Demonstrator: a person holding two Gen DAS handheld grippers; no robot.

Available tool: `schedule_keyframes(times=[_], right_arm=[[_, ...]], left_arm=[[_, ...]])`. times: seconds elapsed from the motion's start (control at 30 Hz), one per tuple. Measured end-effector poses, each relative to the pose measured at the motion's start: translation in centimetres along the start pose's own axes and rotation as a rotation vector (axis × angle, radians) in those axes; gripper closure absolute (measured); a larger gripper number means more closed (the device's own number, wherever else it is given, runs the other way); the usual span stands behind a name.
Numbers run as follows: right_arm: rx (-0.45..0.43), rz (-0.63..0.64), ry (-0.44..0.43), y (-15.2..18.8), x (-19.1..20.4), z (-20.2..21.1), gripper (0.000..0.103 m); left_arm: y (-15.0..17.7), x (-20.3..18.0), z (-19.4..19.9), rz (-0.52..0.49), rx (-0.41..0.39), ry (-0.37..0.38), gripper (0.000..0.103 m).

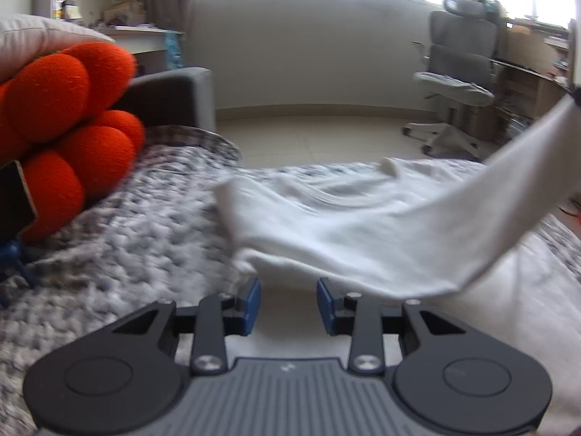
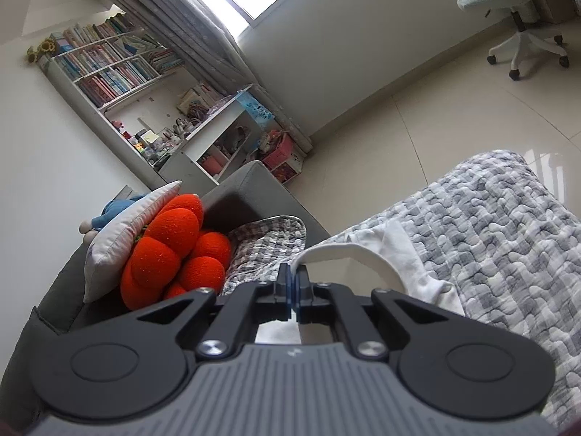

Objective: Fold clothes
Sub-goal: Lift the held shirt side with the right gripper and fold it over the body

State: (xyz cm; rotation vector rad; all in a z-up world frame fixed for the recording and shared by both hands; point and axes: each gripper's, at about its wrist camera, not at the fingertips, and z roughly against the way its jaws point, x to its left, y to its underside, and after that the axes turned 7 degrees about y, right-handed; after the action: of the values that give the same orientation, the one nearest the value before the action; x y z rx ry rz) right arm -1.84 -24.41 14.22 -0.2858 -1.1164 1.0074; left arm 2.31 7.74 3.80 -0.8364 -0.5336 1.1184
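On the sofa: my white cotton garment (image 1: 345,225) lay rumpled on the grey quilted cover (image 1: 120,225).
Right gripper (image 2: 293,292): I pinched its hem to lift it.
Left gripper (image 1: 288,305): jaws apart, empty, near an edge.

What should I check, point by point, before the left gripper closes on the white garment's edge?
1. Right gripper shut on the white garment: ok.
2. Left gripper open: ok.
3. Garment edge between the left fingers: not ok, it lies just ahead of the tips.
4. Grey quilt clear of the left fingers: cannot tell, the picture is blurred.
5. Orange cushion away from the garment: ok.
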Motion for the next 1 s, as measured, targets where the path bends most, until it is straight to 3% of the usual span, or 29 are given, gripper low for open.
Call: schedule_keyframes(times=[0.1, 0.23, 0.43, 0.5, 0.6, 0.8, 0.9, 1.0], right_arm=[[-0.001, 0.003, 0.007, -0.1, -0.3, 0.1, 0.100], [-0.010, -0.015, 0.011, -0.3, -0.9, 0.3, 0.100], [0.007, -0.002, 0.030, 0.1, -0.5, -0.3, 0.100], [0.013, -0.001, 0.044, 0.2, -0.7, -0.4, 0.100], [0.030, -0.025, 0.062, 0.2, -1.5, -0.6, 0.100], [0.132, -0.039, 0.131, 0.9, -3.0, -1.8, 0.099], [0.204, -0.034, 0.202, 1.6, -4.2, -2.9, 0.089], [0.224, 0.072, 0.325, 2.0, -4.1, -3.4, 0.089]], left_arm=[[0.2, -0.2, 0.2, -0.106, 0.029, 0.064, 0.069], [0.9, -0.3, 0.9, -0.153, 0.055, 0.158, 0.069], [1.0, -0.5, -0.9, -0.195, 0.094, 0.131, 0.071], [1.0, 0.2, -0.8, -0.161, 0.093, 0.116, 0.087], [0.9, 1.2, -0.8, -0.120, 0.094, 0.091, 0.102], [0.9, 1.6, 0.0, -0.121, 0.054, 0.097, 0.103], [0.8, 1.3, -0.5, -0.147, 0.052, 0.076, 0.100], [1.0, 0.9, -1.3, -0.185, 0.070, 0.045, 0.100]])
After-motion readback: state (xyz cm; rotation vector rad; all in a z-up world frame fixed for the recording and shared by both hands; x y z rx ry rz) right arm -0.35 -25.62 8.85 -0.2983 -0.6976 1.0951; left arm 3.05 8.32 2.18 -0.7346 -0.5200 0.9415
